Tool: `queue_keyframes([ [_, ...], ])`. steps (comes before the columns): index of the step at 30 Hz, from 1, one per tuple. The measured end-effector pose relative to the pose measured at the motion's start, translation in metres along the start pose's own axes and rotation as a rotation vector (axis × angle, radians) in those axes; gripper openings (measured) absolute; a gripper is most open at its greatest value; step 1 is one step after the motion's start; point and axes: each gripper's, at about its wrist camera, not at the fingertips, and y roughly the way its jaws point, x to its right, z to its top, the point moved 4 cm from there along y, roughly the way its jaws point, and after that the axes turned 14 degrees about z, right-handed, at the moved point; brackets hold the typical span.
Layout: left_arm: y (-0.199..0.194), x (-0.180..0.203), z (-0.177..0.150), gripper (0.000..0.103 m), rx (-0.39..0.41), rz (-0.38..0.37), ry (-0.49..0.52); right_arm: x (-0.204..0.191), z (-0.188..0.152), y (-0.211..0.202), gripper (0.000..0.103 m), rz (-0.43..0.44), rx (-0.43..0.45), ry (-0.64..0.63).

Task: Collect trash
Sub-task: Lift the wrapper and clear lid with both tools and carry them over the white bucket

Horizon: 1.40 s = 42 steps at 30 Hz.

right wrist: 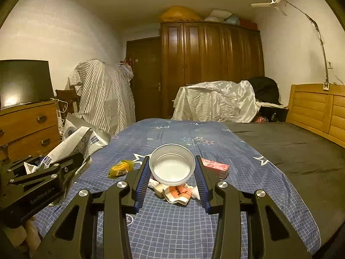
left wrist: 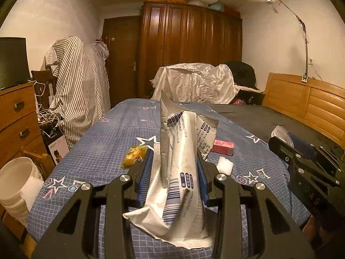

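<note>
Ahead of me I see a blue star-print bedsheet (right wrist: 172, 226) covering the near side of the bed, with a dark sheet (right wrist: 291, 146) beside it. A wooden headboard (right wrist: 317, 112) runs along the right wall. At the far end stands a dark wooden wardrobe (right wrist: 211, 64), bundles piled on top. A striped cloth (right wrist: 105, 99) drapes something by the door. On my left, a drawer chest (right wrist: 28, 127) carries a black monitor (right wrist: 23, 82). A ceiling fan (right wrist: 271, 2) hangs overhead.
</note>
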Motion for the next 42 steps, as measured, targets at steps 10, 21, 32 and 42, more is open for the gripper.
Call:
queue_keyframes([
  [10,0.009,-0.049,0.012,0.036,-0.012,0.098,-0.027,-0.034,0.012,0.049,0.042,0.114,-0.045,-0.029],
  [21,0.021,-0.122,0.022,0.036,-0.036,0.219,-0.069,-0.118,0.035,0.108,0.042,0.268,-0.086,-0.085],
  [32,0.026,-0.22,0.027,0.036,-0.071,0.367,-0.147,-0.226,0.055,0.166,0.042,0.426,-0.139,-0.131],
  [42,0.016,-0.303,0.032,0.036,-0.09,0.493,-0.199,-0.328,0.081,0.215,0.042,0.55,-0.178,-0.175],
])
